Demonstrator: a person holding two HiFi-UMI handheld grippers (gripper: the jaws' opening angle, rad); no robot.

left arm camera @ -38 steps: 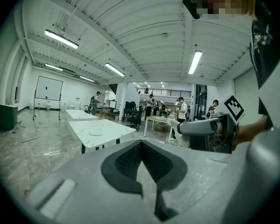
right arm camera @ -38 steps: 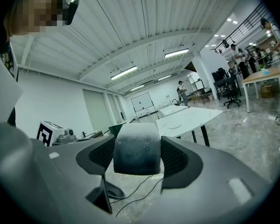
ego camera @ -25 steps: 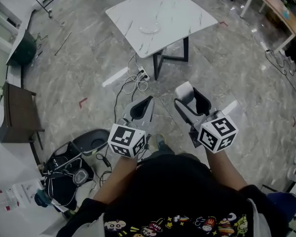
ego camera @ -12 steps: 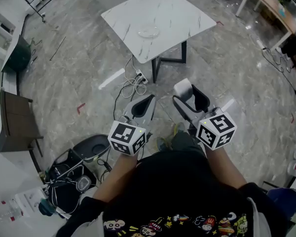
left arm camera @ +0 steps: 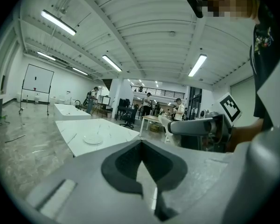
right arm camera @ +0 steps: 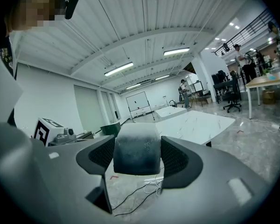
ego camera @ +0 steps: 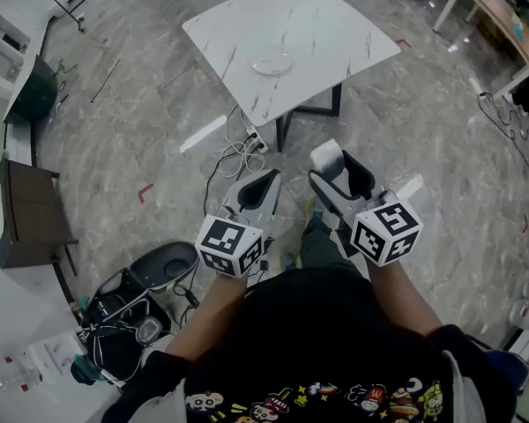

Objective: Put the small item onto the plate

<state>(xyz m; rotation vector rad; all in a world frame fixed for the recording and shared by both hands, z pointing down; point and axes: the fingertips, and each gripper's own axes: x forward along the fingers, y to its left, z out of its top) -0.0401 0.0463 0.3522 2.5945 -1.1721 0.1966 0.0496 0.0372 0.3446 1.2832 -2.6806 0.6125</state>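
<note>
Still short of the table [ego camera: 335, 33], barely nearer than a second ago. Clamping the small item [right arm camera: 136, 148] in the right gripper [ego camera: 339, 170], well apart from the plate [ego camera: 271, 62] on that table; keeping the left gripper [ego camera: 257, 188] closed on nothing.

White cables [ego camera: 234, 159] lie just beside a power strip [ego camera: 253, 137]
</note>
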